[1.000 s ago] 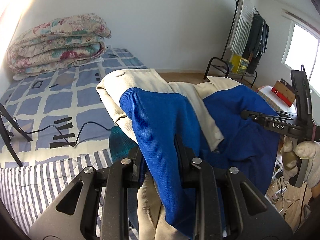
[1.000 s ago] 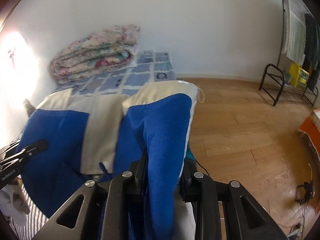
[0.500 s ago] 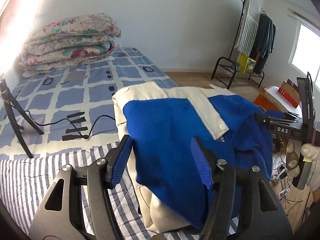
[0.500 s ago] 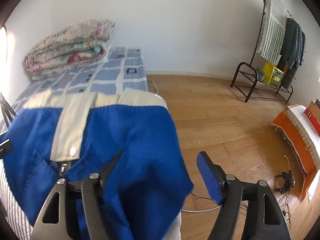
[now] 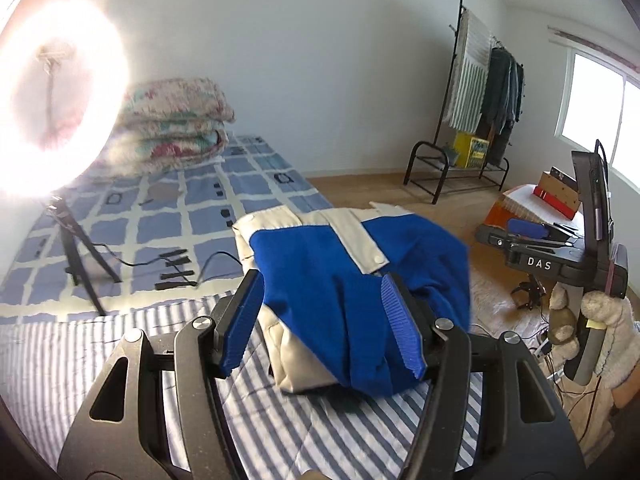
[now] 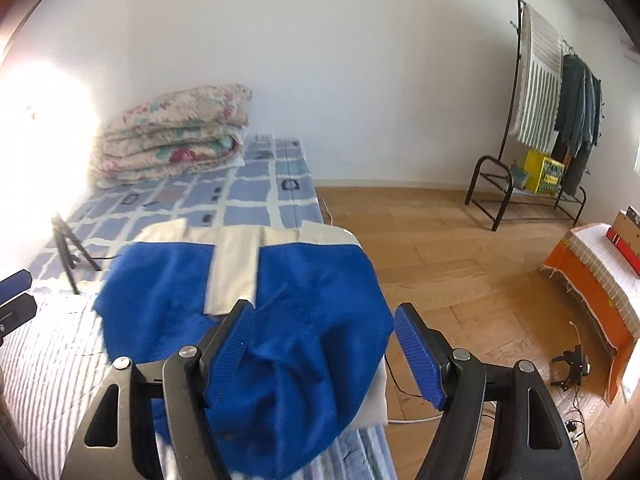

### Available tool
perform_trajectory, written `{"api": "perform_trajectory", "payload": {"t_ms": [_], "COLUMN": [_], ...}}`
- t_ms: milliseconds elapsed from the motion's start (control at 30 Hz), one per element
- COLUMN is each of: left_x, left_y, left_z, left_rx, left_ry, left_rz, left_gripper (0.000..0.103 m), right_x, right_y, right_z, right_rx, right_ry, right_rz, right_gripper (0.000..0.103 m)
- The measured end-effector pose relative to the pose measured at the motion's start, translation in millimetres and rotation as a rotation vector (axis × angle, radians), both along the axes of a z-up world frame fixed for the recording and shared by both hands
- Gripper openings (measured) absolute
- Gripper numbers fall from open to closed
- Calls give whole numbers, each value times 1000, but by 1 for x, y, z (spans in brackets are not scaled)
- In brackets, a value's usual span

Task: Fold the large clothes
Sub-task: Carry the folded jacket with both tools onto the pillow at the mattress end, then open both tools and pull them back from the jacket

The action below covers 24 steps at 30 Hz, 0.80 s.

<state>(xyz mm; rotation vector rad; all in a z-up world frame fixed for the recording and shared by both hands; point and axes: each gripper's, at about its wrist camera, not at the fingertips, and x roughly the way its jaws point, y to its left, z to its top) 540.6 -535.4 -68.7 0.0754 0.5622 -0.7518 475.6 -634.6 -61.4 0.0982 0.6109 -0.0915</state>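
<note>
The blue knitted garment with cream panels and a cream button placket (image 5: 344,280) is lying folded on the striped sheet (image 5: 80,360) at the near end of the bed, directly ahead of and below both claws. Its long axis is running across the bed, from the left gripper (image 5: 322,322) toward the right gripper (image 6: 324,354). Both claws are standing open with nothing between the blue ribbed pads — the cloth is showing behind them, not pinched.

Neither hand is looking clearly nearer; each is hanging over its own end of the bundle. In the right wrist view the garment's right edge is sitting at the mattress edge, with the wooden floor (image 6: 460,248) just beyond, so any next fold is probably better drawn inward, toward the bed's middle.

Open room is lying on the left and far side — the blue-and-cream checked bedspread (image 5: 160,220) is mostly bare. The black tripod (image 5: 80,248) and its cable (image 5: 216,258) are standing near the garment's far left corner, and the folded floral quilt (image 5: 176,128) is well apart at the head.
</note>
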Motion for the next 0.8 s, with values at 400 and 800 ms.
{"api": "perform_trajectory", "payload": {"t_ms": [400, 800], "left_x": [-145, -285], "left_y": [110, 212], "left_z": [94, 110], "left_rx": [-17, 11], "left_ry": [-108, -149], "left_rz": [31, 56], "left_gripper": [64, 88], "right_x": [-159, -314], "right_y": [56, 129], "right_z": [102, 114], "right_rx": [8, -56], "right_ry": [-118, -129], "right_rz": [59, 64], "right_gripper": [83, 103]}}
